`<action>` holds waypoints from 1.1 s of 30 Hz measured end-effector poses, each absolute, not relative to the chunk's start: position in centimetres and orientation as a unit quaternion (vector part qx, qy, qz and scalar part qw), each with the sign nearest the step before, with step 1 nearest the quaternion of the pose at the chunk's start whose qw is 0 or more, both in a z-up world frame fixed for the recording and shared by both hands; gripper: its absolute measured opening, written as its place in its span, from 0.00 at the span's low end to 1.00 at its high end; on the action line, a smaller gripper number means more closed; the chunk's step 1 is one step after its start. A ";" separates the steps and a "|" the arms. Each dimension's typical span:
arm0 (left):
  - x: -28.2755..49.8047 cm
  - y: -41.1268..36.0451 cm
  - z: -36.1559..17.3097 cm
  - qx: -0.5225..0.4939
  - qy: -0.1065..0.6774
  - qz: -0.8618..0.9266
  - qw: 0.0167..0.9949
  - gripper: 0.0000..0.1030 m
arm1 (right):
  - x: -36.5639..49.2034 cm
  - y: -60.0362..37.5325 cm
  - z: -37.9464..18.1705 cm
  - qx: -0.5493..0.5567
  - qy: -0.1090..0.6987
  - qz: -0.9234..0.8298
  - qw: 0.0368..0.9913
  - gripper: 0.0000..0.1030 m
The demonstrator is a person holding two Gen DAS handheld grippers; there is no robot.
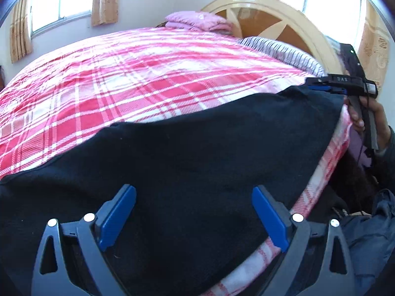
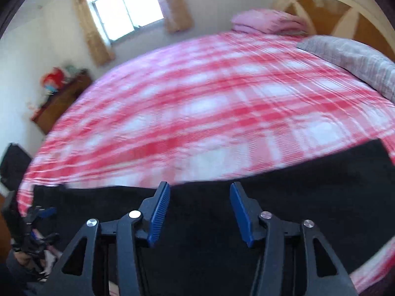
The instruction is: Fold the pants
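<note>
Black pants (image 1: 187,153) lie flat along the near edge of a bed with a red and white plaid cover (image 1: 138,74). My left gripper (image 1: 193,193) hovers over them, its blue pads wide apart with nothing between them. In the right wrist view the pants (image 2: 308,185) stretch across the bottom, and my right gripper (image 2: 199,188) stands open just above the cloth near its far edge, gripping nothing. The left view shows a person's hand holding the right gripper (image 1: 321,86) at the pants' far right corner. The left gripper (image 2: 43,213) shows small at the lower left of the right wrist view.
A folded pink blanket (image 2: 269,22) and a grey striped pillow (image 2: 350,56) lie by the wooden headboard (image 1: 279,17). Curtained windows (image 2: 128,7) are behind the bed. A wooden cabinet (image 2: 61,101) stands by the far wall. Dark blue clothing (image 1: 370,234) lies beside the bed's near corner.
</note>
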State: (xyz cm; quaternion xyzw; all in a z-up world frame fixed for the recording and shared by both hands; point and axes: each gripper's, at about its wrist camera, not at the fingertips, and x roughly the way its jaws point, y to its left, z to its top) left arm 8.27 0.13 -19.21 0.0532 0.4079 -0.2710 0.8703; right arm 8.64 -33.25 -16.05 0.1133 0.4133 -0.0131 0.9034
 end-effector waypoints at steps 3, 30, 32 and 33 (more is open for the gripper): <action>8.4 -0.3 -19.5 0.078 0.403 -0.260 0.874 0.95 | 8.7 -35.7 -17.2 0.140 0.406 -0.011 0.903 0.51; 7.5 22.4 -16.2 -0.045 0.376 -0.010 0.925 0.68 | 6.2 -36.0 -14.8 0.180 0.347 -0.024 0.920 0.52; 7.7 22.5 -16.7 -0.055 0.382 -0.020 0.922 0.61 | 6.2 -35.7 -15.0 0.178 0.350 -0.024 0.919 0.52; 7.8 22.3 -16.9 -0.051 0.384 -0.021 0.922 0.61 | 6.3 -35.6 -15.2 0.180 0.352 -0.023 0.918 0.52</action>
